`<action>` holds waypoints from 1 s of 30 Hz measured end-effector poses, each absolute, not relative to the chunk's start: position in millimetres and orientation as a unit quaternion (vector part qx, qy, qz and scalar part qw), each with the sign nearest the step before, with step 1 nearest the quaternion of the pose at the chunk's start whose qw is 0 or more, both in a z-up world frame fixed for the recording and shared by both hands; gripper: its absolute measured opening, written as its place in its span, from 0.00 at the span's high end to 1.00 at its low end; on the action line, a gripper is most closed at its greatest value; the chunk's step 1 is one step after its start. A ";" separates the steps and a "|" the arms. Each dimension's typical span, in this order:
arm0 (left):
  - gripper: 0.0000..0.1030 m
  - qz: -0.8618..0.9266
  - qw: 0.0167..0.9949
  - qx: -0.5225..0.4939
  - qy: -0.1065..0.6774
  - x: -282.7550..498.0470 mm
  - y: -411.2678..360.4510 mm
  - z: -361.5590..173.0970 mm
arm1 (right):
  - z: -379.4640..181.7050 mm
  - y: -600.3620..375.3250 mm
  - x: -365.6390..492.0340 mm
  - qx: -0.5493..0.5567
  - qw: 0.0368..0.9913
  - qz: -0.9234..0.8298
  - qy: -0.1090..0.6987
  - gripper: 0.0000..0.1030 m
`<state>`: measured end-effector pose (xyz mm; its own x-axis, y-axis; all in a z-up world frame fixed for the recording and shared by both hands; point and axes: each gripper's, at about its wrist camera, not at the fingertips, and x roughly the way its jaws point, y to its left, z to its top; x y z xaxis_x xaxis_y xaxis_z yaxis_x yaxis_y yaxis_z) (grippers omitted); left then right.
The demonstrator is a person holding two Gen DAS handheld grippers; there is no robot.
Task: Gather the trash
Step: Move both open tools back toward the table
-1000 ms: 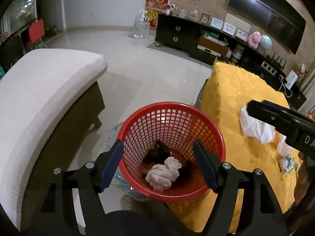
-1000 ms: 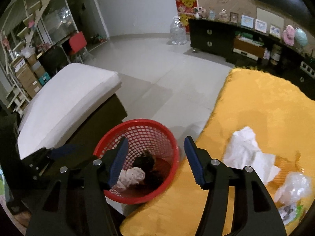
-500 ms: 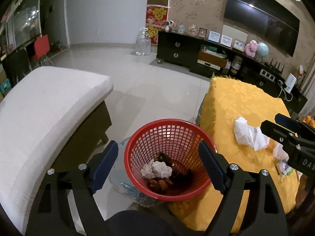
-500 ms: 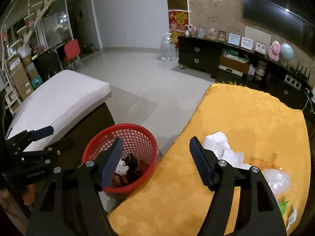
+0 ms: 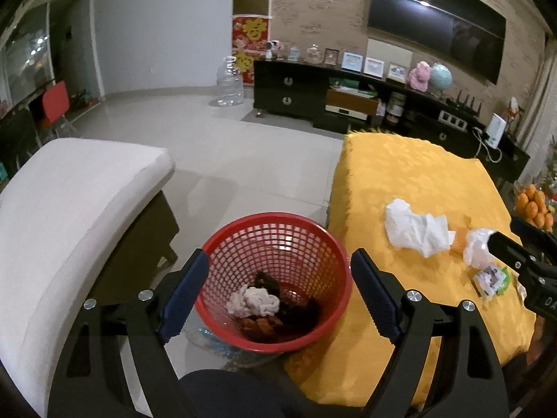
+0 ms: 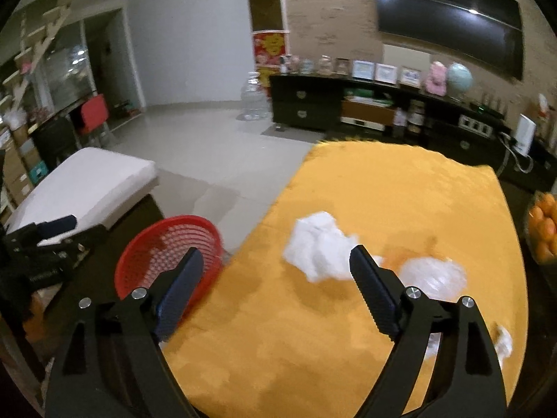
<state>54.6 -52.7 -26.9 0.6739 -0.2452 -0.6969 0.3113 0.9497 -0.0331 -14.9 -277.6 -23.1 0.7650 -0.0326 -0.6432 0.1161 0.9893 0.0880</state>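
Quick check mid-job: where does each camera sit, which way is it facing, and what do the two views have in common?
Left wrist: sits on the left gripper, angled down at the red basket holding trash; its open, empty jaws frame the basket; the right gripper pokes in from the right edge.
Right wrist: sits on the right gripper, angled down over the yellow table; jaws have just been opening, nothing between them; the left gripper shows at the left edge.
Shared: basket, white tissue, clear bag, table.
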 end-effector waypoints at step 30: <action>0.19 -0.293 0.851 0.149 0.409 68.6 -240.2 -82.1 | -85.6 -423.0 -138.9 0.144 0.889 -0.240 0.363 0.19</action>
